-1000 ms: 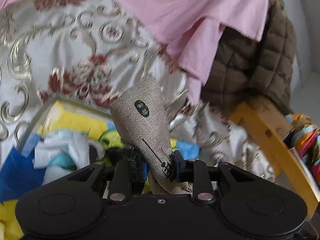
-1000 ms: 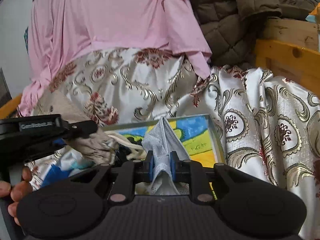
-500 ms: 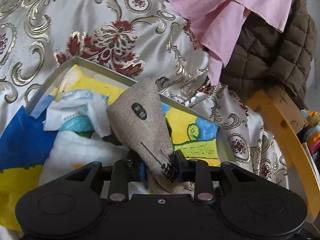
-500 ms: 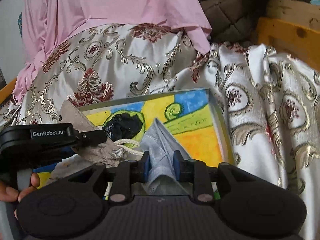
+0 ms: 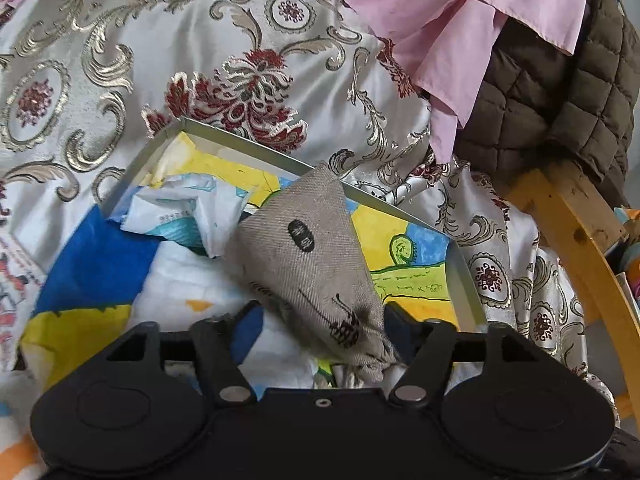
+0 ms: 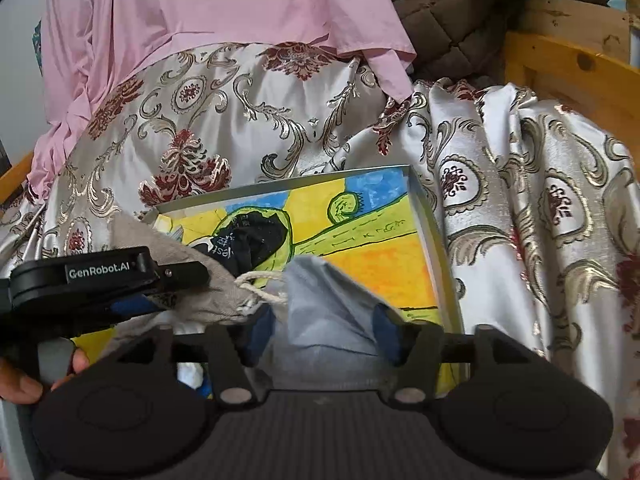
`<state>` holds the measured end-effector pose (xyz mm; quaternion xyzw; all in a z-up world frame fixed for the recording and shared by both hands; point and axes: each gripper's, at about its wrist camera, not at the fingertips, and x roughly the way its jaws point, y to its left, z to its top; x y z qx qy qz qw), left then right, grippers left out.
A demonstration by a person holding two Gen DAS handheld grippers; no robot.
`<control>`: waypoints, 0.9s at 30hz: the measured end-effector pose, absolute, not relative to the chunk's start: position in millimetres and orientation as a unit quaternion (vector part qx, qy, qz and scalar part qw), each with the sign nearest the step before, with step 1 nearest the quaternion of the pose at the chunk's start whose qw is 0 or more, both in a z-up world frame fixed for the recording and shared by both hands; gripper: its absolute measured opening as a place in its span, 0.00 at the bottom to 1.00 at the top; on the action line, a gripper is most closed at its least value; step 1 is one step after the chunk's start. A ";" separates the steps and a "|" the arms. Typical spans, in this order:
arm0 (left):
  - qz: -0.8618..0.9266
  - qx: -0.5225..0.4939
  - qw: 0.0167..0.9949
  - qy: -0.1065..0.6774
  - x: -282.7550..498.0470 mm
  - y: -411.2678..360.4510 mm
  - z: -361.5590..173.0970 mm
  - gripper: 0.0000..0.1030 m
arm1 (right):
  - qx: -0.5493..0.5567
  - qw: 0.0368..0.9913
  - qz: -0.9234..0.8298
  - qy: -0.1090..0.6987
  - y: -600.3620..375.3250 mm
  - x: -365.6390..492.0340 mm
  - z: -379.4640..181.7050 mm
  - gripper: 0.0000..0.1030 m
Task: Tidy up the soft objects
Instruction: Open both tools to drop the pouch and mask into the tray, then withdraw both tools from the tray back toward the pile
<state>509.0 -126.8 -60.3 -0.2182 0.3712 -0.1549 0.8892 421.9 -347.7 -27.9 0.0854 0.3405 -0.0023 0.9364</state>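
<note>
A shallow box (image 5: 256,148) lined with a yellow and blue drawing lies on the bed. My left gripper (image 5: 320,312) hovers over it, jaws opening. Between them a beige burlap pouch (image 5: 308,256) with a drawstring stands loose, leaning toward the right finger, with neither pad pressing it. My right gripper (image 6: 322,320) is over the box's (image 6: 432,240) right half, jaws also opening. A grey cloth (image 6: 324,300) slumps between its blue pads, no longer squeezed. The pouch (image 6: 208,276) shows to the left in the right wrist view. A black cloth (image 6: 252,240) and a crumpled white-teal packet (image 5: 188,208) lie in the box.
A silver floral bedspread (image 5: 120,60) covers the bed around the box. A pink garment (image 5: 440,8) and a brown quilted jacket (image 5: 560,100) hang over the far side. A wooden frame (image 5: 580,232) runs along the right. A hand (image 6: 20,384) grips the left tool.
Both pairs of jaws have spread from a tight pinch, freeing the pouch and the grey cloth. Both views have tipped down toward the box, which now fills more of each frame.
</note>
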 end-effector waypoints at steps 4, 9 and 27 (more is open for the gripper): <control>-0.136 -0.211 0.895 0.368 494.1 -121.2 -47.0 0.79 | 0.092 0.941 -0.010 0.326 -348.8 405.4 -13.0 0.85; -0.128 -0.196 0.909 0.346 461.9 -108.4 -23.0 0.88 | 0.092 0.947 -0.012 0.306 -344.7 377.0 6.8 0.93; -0.146 -0.116 0.956 0.225 290.6 -55.7 53.2 0.99 | 0.048 0.984 -0.029 0.172 -293.4 233.0 77.2 1.00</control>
